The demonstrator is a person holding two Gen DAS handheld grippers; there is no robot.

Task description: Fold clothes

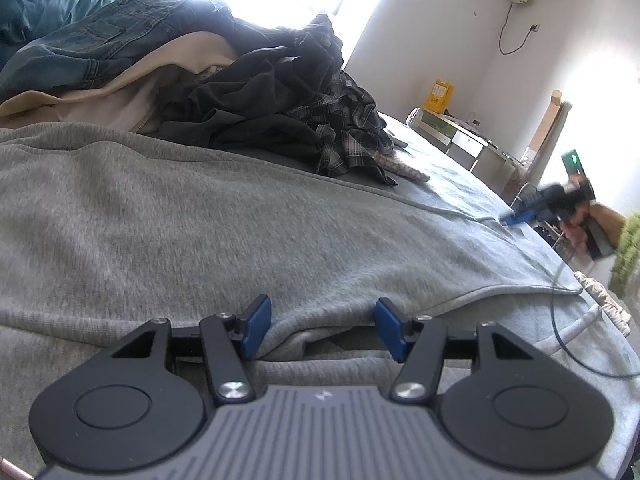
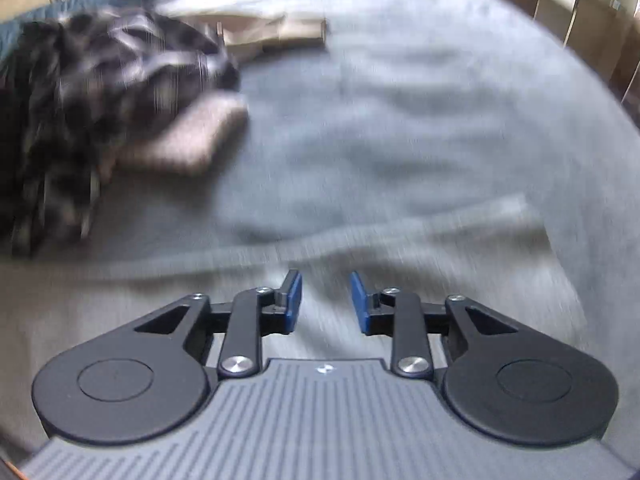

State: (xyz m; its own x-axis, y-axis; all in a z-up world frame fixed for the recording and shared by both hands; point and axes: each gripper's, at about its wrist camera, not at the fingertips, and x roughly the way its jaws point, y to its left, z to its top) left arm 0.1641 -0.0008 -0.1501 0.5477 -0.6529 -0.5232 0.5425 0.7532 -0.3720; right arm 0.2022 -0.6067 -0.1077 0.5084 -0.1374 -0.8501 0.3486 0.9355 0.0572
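Observation:
A grey sweatshirt (image 1: 200, 220) lies spread flat over the bed. My left gripper (image 1: 322, 328) rests low at its near folded edge. The jaws are apart, and a hump of the grey cloth lies between the blue pads (image 1: 256, 326) without being pinched. Far right in the left wrist view, a hand holds my right gripper (image 1: 514, 218), blurred, just above the garment's far hem. In the right wrist view, the right gripper (image 2: 326, 300) is open and empty over the grey sweatshirt (image 2: 460, 264). That view is smeared by motion.
Behind the sweatshirt is a heap of clothes: jeans (image 1: 100, 40), a beige garment (image 1: 160, 64), dark cloth and a plaid shirt (image 1: 344, 128) (image 2: 100, 100). A thin black cable (image 1: 560, 320) trails over the bed's right edge. A low shelf (image 1: 468, 140) and a yellow box (image 1: 438, 96) stand by the wall.

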